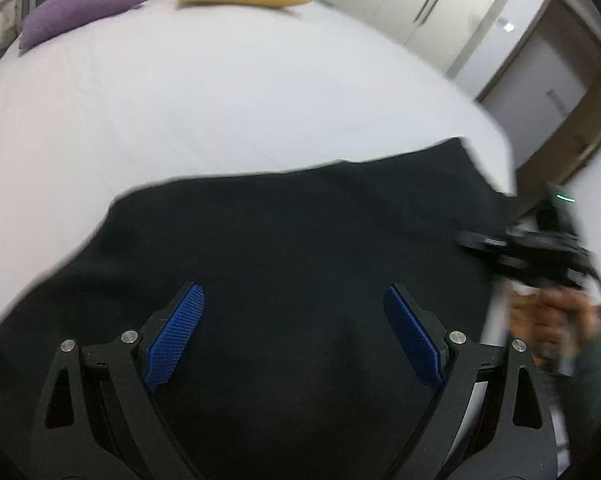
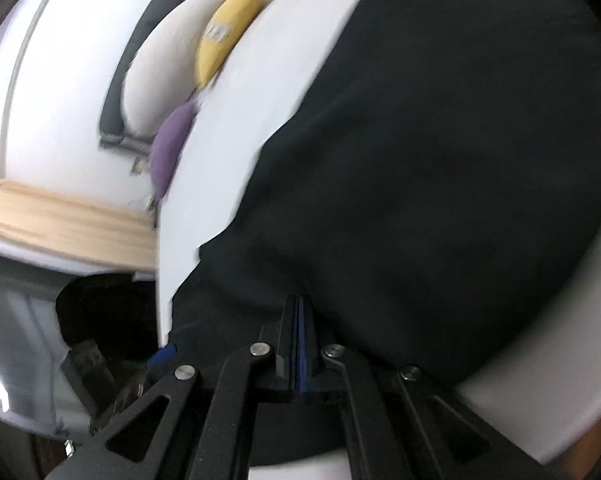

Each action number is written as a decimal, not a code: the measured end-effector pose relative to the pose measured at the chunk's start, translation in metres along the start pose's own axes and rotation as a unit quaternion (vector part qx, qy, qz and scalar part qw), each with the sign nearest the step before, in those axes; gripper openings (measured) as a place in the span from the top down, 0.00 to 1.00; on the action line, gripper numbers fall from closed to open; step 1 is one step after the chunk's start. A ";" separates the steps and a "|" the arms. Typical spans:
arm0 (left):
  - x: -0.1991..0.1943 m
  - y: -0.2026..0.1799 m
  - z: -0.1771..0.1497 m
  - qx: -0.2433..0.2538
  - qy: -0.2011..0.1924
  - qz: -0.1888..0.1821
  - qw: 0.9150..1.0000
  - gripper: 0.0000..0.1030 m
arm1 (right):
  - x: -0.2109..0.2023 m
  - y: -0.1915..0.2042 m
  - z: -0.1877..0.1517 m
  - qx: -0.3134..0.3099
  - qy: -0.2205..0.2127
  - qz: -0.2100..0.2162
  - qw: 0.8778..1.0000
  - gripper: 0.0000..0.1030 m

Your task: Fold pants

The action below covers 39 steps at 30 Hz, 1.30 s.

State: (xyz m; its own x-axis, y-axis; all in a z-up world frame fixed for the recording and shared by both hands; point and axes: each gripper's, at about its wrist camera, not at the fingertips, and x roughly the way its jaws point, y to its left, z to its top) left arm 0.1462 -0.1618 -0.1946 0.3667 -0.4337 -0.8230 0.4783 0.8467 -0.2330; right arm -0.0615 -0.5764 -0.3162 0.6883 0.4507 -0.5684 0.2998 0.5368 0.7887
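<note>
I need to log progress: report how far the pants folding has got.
Done: the black pants lie spread on the white bed, seemingly a broad slab. In hand: the right gripper is shut on the pants' edge; the left gripper hovers open above them. Left: further folds; no compact bundle shows.

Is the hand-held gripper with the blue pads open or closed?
Open. The left hand-held gripper has its blue pads spread wide apart above the black pants, with nothing between them.
</note>
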 end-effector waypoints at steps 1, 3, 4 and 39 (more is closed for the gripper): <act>0.015 0.010 0.004 -0.003 0.015 0.018 1.000 0.12 | -0.019 -0.017 0.000 0.012 -0.019 -0.004 1.000 1.00; 0.019 0.022 0.000 -0.027 0.009 -0.001 1.000 0.14 | -0.050 -0.045 0.003 0.043 -0.058 -0.007 0.997 1.00; 0.020 0.024 0.002 -0.024 0.002 0.000 1.000 0.13 | -0.069 -0.057 0.004 0.051 -0.080 -0.017 0.995 1.00; 0.033 -0.088 -0.015 0.021 0.012 -0.010 1.000 0.13 | -0.011 -0.056 0.035 0.152 -0.171 0.097 0.969 0.59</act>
State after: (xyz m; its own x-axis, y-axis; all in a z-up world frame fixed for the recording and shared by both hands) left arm 0.1041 -0.2457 -0.2088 0.3389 -0.4421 -0.8305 0.5180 0.8246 -0.2276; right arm -0.0627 -0.6364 -0.3454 0.9143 0.2305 -0.3331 0.2882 0.2076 0.9348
